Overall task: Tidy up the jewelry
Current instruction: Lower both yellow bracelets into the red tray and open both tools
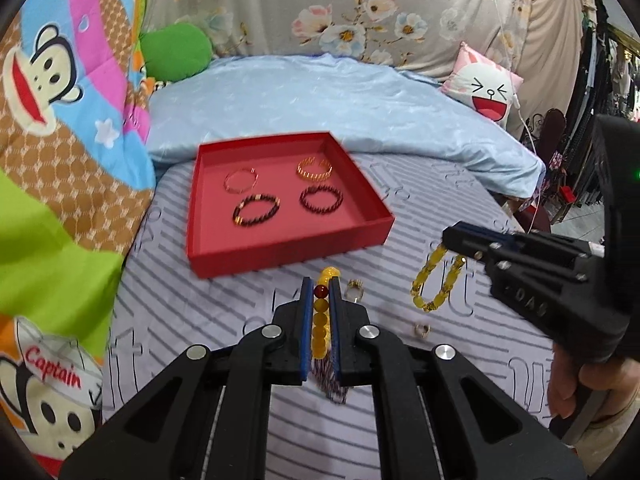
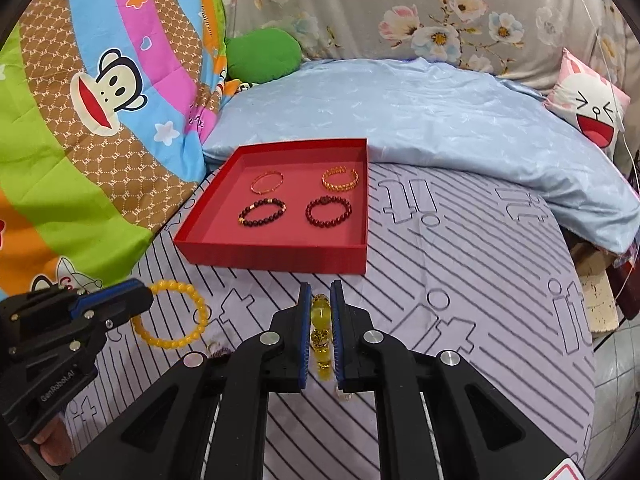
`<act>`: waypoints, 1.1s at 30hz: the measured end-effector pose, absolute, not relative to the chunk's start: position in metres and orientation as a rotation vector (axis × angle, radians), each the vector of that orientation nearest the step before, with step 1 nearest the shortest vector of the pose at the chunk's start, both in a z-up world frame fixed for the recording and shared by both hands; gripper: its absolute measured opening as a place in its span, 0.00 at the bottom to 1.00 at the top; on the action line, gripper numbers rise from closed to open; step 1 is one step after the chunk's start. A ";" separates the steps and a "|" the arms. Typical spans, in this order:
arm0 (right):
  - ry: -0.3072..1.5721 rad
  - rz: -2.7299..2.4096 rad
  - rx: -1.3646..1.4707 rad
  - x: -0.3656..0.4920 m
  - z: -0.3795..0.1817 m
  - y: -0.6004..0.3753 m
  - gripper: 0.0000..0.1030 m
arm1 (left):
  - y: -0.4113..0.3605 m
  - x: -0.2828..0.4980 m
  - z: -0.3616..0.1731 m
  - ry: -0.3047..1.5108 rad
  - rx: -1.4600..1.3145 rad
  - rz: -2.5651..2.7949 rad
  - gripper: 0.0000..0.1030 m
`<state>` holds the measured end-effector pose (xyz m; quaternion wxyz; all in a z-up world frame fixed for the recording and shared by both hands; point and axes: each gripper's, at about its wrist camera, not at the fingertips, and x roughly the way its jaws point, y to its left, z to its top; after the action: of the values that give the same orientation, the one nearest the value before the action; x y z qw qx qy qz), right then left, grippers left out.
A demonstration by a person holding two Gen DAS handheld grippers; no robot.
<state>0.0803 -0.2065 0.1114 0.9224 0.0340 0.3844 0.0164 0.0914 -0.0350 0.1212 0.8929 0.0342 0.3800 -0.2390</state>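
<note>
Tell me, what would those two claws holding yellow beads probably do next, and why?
Probably carry both bracelets forward over the red tray. Each jaws pair is shut on one: the left on the amber bead bracelet, the right on the yellow-green bracelet. Four bracelets already lie inside, with bare floor near the front.

Two wrist views side by side, angled down, both facing red tray (image 1: 280,248).

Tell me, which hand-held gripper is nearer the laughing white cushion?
Right. The right hand-held gripper is on the cushion's side, though well short of it; the left hand-held gripper is farther off, beyond the right one.
</note>
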 end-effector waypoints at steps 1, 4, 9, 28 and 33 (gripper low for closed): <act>0.783 0.036 0.063 0.084 0.114 -0.206 0.09 | -0.038 0.096 0.125 0.778 0.073 -0.500 0.07; 0.764 0.055 0.062 0.101 0.126 -0.204 0.09 | -0.045 0.115 0.139 0.747 0.067 -0.510 0.07; 0.723 0.101 0.089 0.134 0.148 -0.199 0.09 | -0.052 0.154 0.155 0.732 0.005 -0.542 0.07; 0.916 0.059 0.219 0.222 0.050 -0.212 0.10 | -0.033 0.250 0.038 0.974 -0.068 -0.401 0.07; 0.924 0.022 0.167 0.220 0.041 -0.214 0.10 | -0.034 0.247 0.027 0.960 0.052 -0.317 0.07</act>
<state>0.2195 -0.2137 0.0410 0.8918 0.0805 0.4450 0.0108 0.2468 -0.0337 0.0274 0.8745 0.0251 0.4600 -0.1516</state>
